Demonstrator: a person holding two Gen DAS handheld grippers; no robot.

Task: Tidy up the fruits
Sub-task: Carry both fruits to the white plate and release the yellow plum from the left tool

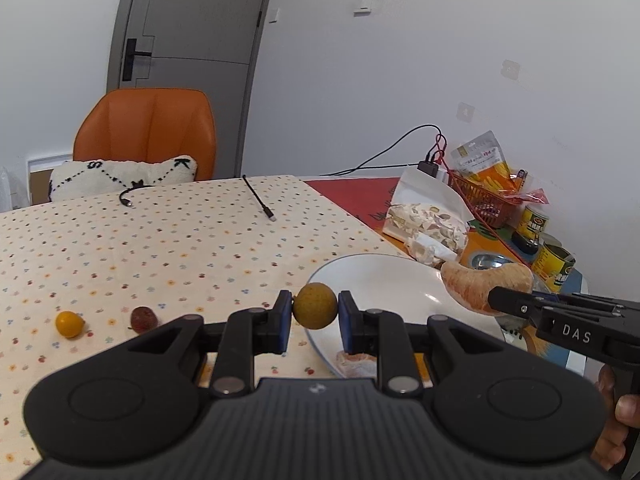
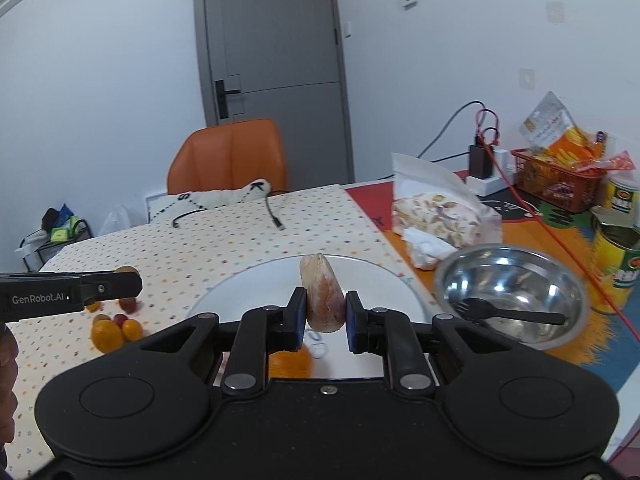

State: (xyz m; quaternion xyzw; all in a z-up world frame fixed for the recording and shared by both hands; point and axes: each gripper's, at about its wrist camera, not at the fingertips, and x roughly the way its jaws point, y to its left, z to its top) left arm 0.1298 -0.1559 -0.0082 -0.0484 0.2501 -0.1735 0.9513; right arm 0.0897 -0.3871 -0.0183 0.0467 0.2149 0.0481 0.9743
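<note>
My left gripper (image 1: 315, 306) is shut on a small round brownish-yellow fruit (image 1: 315, 305), held above the left rim of the white plate (image 1: 384, 280). My right gripper (image 2: 326, 312) is shut on a peeled pomelo segment (image 2: 323, 296) above the same plate (image 2: 380, 280); the segment also shows in the left wrist view (image 1: 480, 286). Another pomelo piece (image 1: 354, 362) lies on the plate near its front edge. A small orange fruit (image 1: 69, 323) and a dark red fruit (image 1: 142, 319) lie on the dotted cloth; several small fruits (image 2: 114, 326) show left of the plate.
A steel bowl (image 2: 508, 280) with a black fork (image 2: 504, 310) stands right of the plate. Behind are a snack bag (image 2: 436, 208), a red basket (image 2: 560, 180), yellow cans (image 2: 616, 264) and cables. An orange chair (image 1: 148, 132) with a cushion stands at the far table edge.
</note>
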